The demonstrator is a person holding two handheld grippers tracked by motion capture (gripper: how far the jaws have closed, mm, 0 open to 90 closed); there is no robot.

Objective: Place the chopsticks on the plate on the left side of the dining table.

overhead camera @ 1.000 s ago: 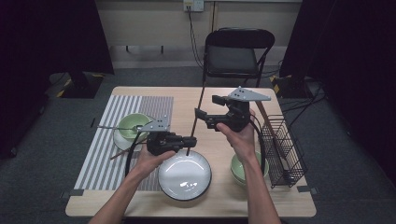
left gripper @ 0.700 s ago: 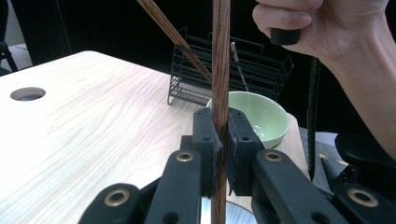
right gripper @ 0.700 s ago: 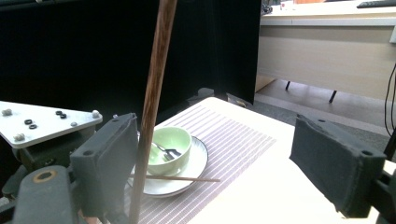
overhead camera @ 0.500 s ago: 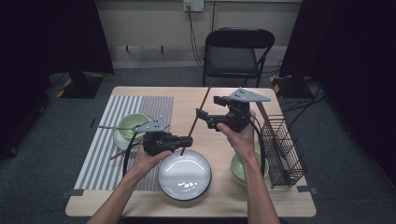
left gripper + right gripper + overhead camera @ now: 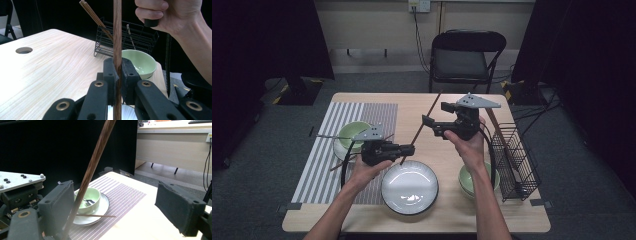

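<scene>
Wooden chopstick (image 5: 117, 37) clamped in left tongs (image 5: 117, 77), midtable.

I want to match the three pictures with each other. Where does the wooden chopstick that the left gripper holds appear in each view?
High view: the chopstick slants up from the left gripper at table centre.
Left gripper view: it stands upright at centre, clamped between the black jaws.
Right gripper view: it leans from bottom left to top centre, beside the left jaw of the open right gripper.
Shared landmark: the wooden table.
</scene>
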